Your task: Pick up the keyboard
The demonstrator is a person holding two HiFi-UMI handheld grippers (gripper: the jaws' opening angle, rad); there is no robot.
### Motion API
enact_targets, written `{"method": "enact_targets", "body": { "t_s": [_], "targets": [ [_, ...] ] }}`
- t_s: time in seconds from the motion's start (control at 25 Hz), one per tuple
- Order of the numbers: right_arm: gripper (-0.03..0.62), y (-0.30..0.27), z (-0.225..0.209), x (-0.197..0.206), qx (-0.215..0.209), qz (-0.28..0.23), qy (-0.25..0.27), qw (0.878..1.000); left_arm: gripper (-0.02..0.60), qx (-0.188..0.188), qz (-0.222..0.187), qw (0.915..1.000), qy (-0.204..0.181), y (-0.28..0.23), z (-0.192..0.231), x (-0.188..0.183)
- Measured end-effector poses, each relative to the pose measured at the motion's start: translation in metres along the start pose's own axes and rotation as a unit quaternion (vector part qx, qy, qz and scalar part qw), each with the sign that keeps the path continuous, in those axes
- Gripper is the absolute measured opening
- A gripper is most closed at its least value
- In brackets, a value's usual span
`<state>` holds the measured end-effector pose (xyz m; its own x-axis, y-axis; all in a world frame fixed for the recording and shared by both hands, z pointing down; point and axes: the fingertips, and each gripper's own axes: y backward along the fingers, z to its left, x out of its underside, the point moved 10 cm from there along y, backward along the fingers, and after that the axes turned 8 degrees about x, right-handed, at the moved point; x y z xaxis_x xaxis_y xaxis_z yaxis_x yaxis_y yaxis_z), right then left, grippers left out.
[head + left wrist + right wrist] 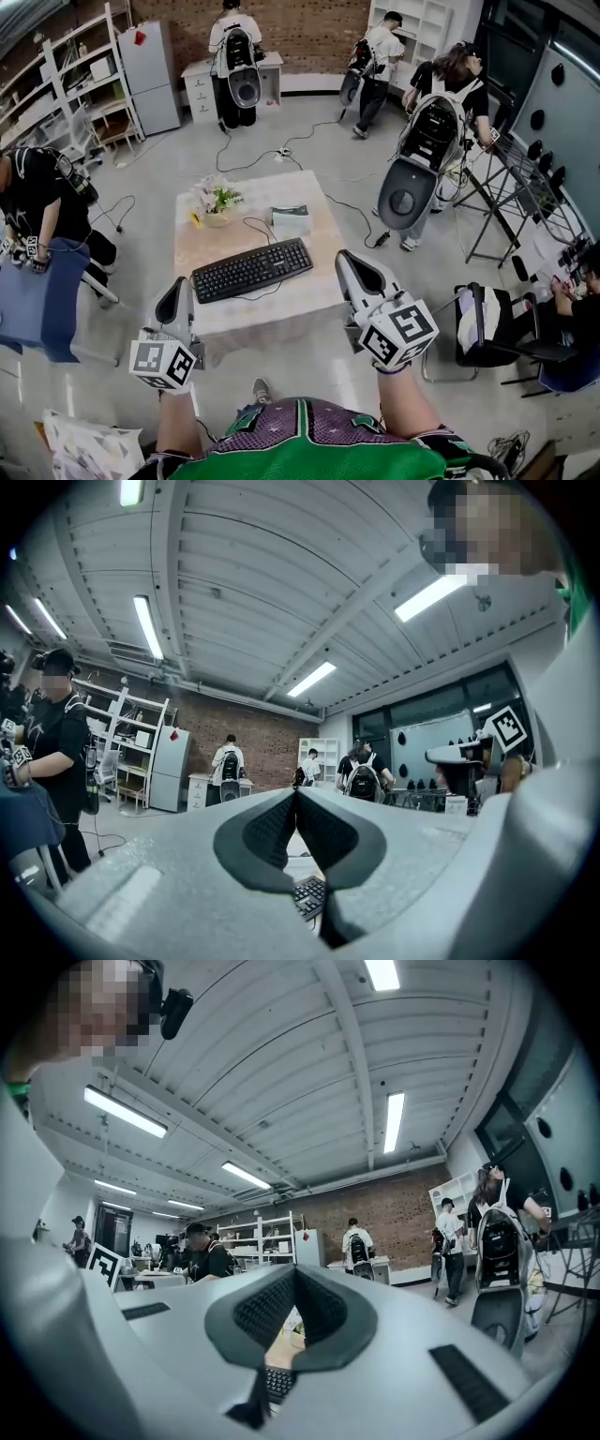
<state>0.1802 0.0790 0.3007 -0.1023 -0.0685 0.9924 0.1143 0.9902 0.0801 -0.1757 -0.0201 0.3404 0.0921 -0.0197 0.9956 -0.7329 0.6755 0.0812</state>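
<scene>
Keyboard: black keyboard (251, 270) is lying flat near the front edge of a low table (314, 298), slanted so its right end is sitting farther from the person than its left.
Cable: thin dark cable (259, 228) is looping away from the keyboard's far edge across the tabletop.
Left gripper: left gripper (178, 283) is pointing level toward the table, its tip hovering just beside the keyboard's left end and not touching it. Its jaws are pressing together with nothing between them. In the left gripper view, a corner of the keys is showing below the closed pads.
Right gripper: right gripper (349, 257) is hovering to the right of the keyboard's right end, apart from it. Its jaws are likewise meeting tip to tip and gripping nothing. In the right gripper view, the keys are peeking out beneath the pads.
Keyboard between tools: it is lying between the two grippers, slightly ahead of the left tip.
Other table items: small flower pot (216, 201) and a pale box (291, 221) are standing at the far side, well behind the keyboard.
Surroundings: people wearing backpacks are standing around the room, and a blue chair (37, 300) is sitting to the left.
</scene>
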Motion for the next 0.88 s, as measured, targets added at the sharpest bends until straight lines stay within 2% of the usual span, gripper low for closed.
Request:
{"method": "enact_targets", "body": {
  "t_s": [0.4,0.6,0.88],
  "targets": [
    [0.002,-0.034,0.019,-0.012,0.023,-0.004,0.004,1.0,0.018,0.025,0.0,0.9997,-0.004,-0.016,0.042,-0.013],
    [0.002,-0.056,0.027,-0.008,0.026,-0.003,-0.002,1.0,0.017,0.039,0.009,0.9991,-0.016,-0.026,0.069,-0.013],
    [0.002,-0.092,0.045,-0.003,0.033,-0.002,0.008,0.999,0.018,0.054,0.008,0.9984,-0.014,-0.044,0.113,-0.012]
  ]
}}
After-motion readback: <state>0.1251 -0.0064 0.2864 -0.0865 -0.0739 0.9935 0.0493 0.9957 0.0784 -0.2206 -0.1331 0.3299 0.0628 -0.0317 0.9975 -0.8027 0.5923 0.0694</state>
